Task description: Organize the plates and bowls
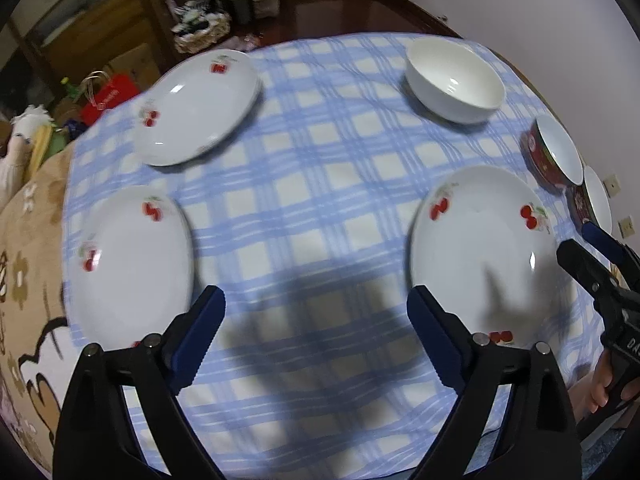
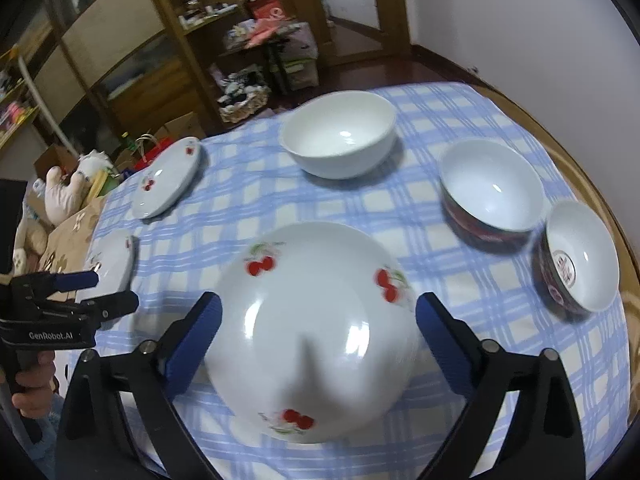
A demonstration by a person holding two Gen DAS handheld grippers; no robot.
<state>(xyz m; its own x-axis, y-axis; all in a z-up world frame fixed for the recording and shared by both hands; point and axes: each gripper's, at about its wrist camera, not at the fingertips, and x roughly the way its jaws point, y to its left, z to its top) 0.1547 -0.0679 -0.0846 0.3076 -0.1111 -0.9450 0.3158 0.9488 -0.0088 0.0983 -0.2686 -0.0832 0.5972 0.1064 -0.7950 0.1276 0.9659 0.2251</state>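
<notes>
White cherry-printed plates (image 2: 316,332) lie flat; both grippers (image 1: 316,320) (image 2: 318,320) gape, holding nothing.

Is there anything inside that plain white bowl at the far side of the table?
Nothing shows inside the white bowl: only its glossy white bottom with a spot of reflected light. The near inner wall is hidden behind the rim from both views.
</notes>
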